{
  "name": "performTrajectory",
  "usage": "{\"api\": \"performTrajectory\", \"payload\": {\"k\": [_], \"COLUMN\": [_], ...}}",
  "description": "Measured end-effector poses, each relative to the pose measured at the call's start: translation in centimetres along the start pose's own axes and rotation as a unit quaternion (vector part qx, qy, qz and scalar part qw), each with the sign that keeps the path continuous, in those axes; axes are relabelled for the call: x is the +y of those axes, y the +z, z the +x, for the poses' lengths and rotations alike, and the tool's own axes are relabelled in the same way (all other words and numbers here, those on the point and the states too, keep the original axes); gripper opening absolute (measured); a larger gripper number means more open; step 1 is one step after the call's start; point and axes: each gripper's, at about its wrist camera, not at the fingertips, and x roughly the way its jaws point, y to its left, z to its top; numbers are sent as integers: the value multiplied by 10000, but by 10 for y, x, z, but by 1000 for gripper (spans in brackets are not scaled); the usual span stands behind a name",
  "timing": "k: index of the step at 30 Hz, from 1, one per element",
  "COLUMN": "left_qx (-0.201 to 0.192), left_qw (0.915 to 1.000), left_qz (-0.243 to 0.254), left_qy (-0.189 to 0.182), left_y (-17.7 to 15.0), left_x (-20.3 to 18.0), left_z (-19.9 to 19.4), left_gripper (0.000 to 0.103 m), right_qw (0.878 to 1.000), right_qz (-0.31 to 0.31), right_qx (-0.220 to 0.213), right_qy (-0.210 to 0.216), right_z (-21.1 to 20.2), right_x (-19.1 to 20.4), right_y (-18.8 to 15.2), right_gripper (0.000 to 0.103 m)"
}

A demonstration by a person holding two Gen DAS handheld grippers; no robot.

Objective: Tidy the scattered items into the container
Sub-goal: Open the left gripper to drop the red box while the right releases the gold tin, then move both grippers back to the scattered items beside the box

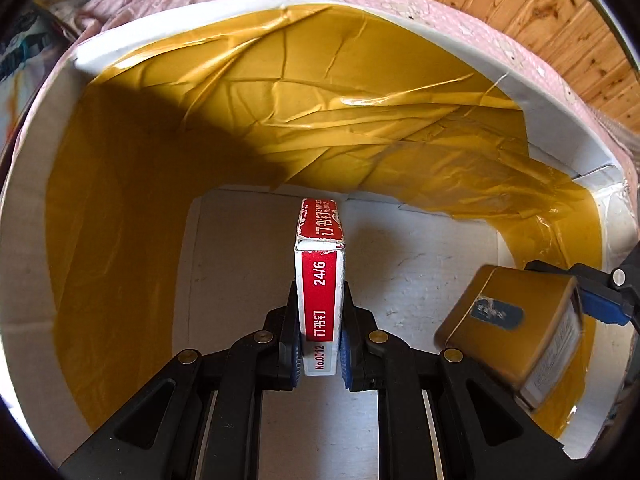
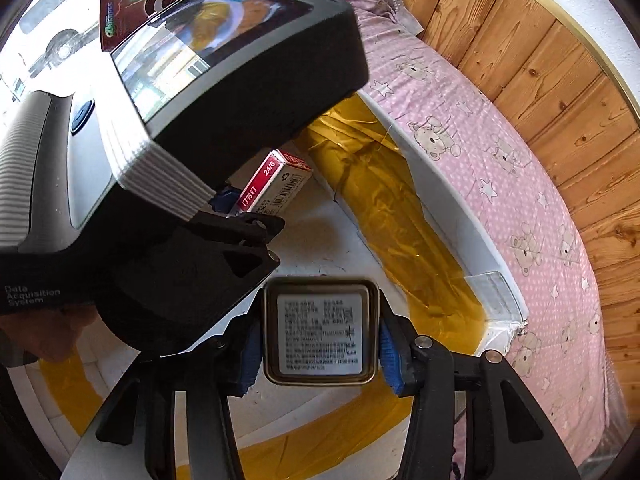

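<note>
My left gripper is shut on a red and white staple box, held on edge inside the white box lined with yellow tape. My right gripper is shut on a small gold tin, its white label facing the camera, also inside the box. In the left wrist view the gold tin hangs at the right, clamped by the right gripper's blue pad. In the right wrist view the staple box shows beyond the left gripper's body.
The white box sits on a pink bedsheet printed with bears and stars. A wooden panel wall runs behind. The box floor is bare white card. A printed comic-style package lies at the far left.
</note>
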Motion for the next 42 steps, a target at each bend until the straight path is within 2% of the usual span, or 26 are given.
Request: {"api": "performTrajectory", "payload": {"k": [2,4,5,6,15,21,22,28,35,39,42], "left_qx": [17,-20,-51,-73,-190,-486,-538,-798,-1257,-1727,-1932], "left_qw": [10000,9997,9995,9994,9995,9985,9982,9966,9920,9849,9811], "left_qz": [13,-15,-35,-61,-161,-201,-199,-92,-18,-132,-119], "left_qy": [40,238,310,333,192,171,197,206,75,24,-38], "left_y": [4,6,7,8,-5,-32,-35,-84,-137,-181,-216], "left_x": [1,4,6,8,16,18,8,2,-13,-16,-23], "left_z": [2,1,-1,-3,-34,-72,-74,-117,-162,-189,-197], "left_gripper": [19,37,49,51,51,51,51,51,51,51,51], "right_qw": [10000,9999,9999,9999,9997,9973,9965,9915,9853,9746,9631], "right_qz": [-46,-66,-66,-47,167,521,574,745,786,932,1073], "right_qx": [55,105,93,54,-164,-489,-562,-992,-1481,-1991,-2396], "right_qy": [-26,-81,-94,-108,-44,184,215,402,323,419,592], "right_z": [3,7,7,6,-20,-55,-61,-92,-125,-154,-172], "right_x": [1,2,3,3,8,19,22,41,72,89,100], "right_y": [0,-1,-2,-3,-15,-38,-44,-74,-107,-138,-173], "right_gripper": [50,50,50,50,50,50,50,51,52,52,52]}}
